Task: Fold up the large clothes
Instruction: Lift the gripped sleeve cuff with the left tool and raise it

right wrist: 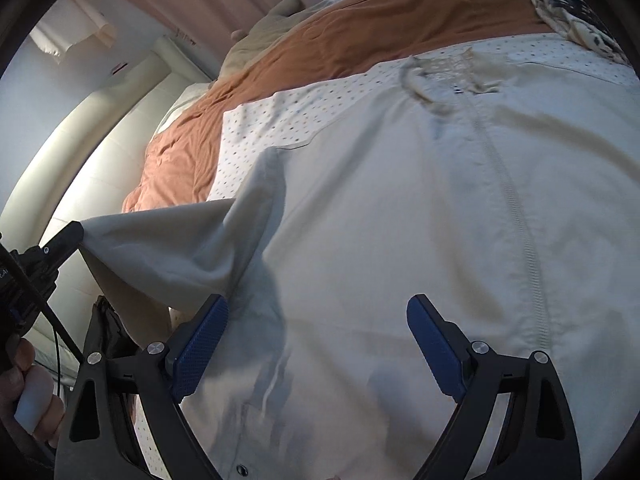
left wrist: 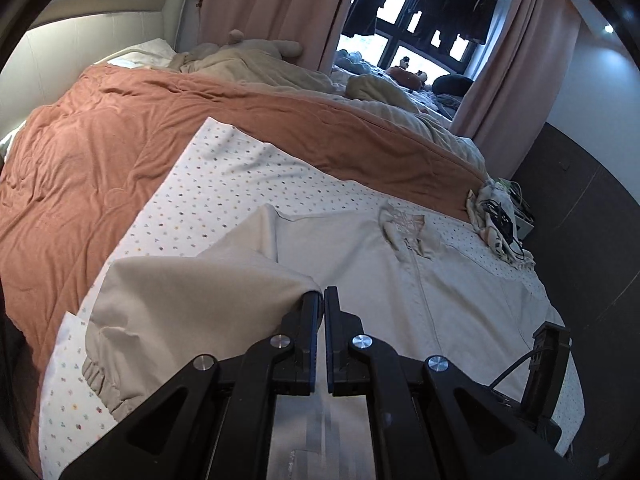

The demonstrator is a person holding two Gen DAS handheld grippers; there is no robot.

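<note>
A large cream zip-front jacket lies spread on a dotted white sheet on the bed. Its left sleeve, with an elastic cuff, is lifted and folded over toward the jacket's body. My left gripper is shut on the sleeve fabric; it also shows at the left edge of the right wrist view, pulling the sleeve up. My right gripper is open, hovering just above the jacket's body, left of the zip, holding nothing.
An orange quilt covers the bed behind the sheet. Beige bedding and soft toys lie near the pink curtains. A bundle of cloth and cables sits at the bed's right edge. A dark wall panel stands right.
</note>
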